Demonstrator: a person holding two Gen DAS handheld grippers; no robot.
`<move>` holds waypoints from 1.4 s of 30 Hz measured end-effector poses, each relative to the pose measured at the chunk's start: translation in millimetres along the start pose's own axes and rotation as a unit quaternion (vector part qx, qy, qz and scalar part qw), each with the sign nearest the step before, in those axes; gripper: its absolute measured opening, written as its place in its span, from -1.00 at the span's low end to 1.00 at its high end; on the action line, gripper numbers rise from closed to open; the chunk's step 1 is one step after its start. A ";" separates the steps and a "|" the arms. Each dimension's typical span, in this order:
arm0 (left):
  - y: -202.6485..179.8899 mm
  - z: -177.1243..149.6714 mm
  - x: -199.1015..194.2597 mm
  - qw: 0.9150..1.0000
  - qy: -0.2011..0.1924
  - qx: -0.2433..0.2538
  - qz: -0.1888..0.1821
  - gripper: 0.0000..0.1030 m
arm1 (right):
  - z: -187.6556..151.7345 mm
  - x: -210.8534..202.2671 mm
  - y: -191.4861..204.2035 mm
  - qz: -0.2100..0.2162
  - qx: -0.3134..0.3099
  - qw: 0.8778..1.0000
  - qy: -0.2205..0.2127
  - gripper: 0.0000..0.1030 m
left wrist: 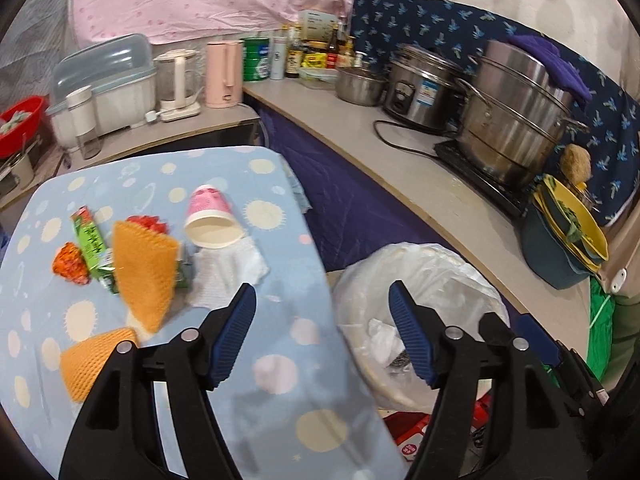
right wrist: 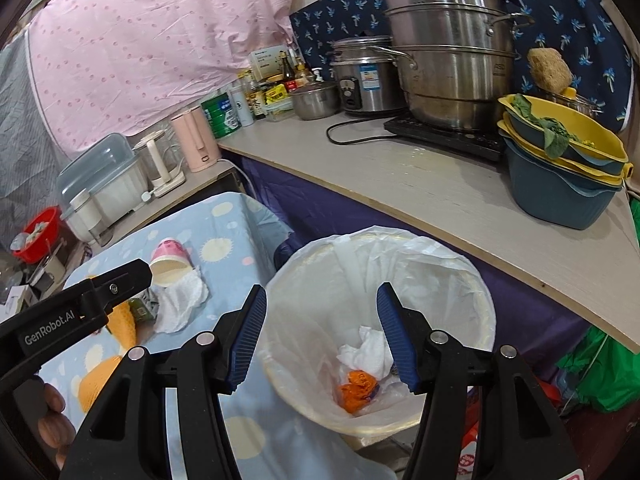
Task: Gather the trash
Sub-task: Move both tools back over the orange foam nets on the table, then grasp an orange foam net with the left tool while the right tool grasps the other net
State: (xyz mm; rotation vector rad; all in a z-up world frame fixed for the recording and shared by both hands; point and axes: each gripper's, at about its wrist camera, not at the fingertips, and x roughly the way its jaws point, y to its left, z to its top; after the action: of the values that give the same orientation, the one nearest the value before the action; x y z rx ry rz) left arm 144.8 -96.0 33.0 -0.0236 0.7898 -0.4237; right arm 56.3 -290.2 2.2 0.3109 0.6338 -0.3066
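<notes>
Trash (left wrist: 144,264) lies scattered on the blue dotted tablecloth (left wrist: 280,380): orange foam nets, a green wrapper, a tipped paper cup (left wrist: 210,218) and a tissue; the left gripper (left wrist: 322,336) hangs wide and empty at the table edge, apparently ready to reach it. In the right wrist view, the right gripper (right wrist: 322,336) gapes empty above the lined bin (right wrist: 460,272), which holds tissue and an orange wrapper (right wrist: 356,390).

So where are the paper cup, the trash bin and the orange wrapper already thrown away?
paper cup (left wrist: 208,220), left wrist view, on its pink side wall.
trash bin (right wrist: 478,280), right wrist view, on its lined rim.
orange wrapper (right wrist: 356,392), right wrist view, on its crumpled middle.
</notes>
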 end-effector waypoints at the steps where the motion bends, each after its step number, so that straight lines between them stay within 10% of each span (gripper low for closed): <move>1: 10.7 -1.2 -0.9 1.000 0.001 -0.007 0.008 0.33 | -1.2 -0.4 4.9 0.002 -0.003 1.000 0.001 0.09; 13: 143.1 -41.7 -1.6 0.989 0.036 -0.099 0.102 0.76 | -29.3 15.0 73.5 0.040 -0.034 0.998 0.034 0.09; 25: 235.7 -87.2 3.9 0.974 0.080 -0.153 0.148 0.78 | -57.8 46.2 141.4 0.070 -0.065 0.993 0.075 0.09; 42: 268.8 -110.1 28.6 0.970 0.115 -0.182 0.110 0.78 | -62.5 98.3 220.7 0.111 -0.113 0.983 0.095 0.18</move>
State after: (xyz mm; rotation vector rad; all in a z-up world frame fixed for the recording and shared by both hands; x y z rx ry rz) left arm 183.3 154.3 -112.1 -0.2302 1.0797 -0.0664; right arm 180.3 -84.3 -64.6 0.1903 0.8069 0.0102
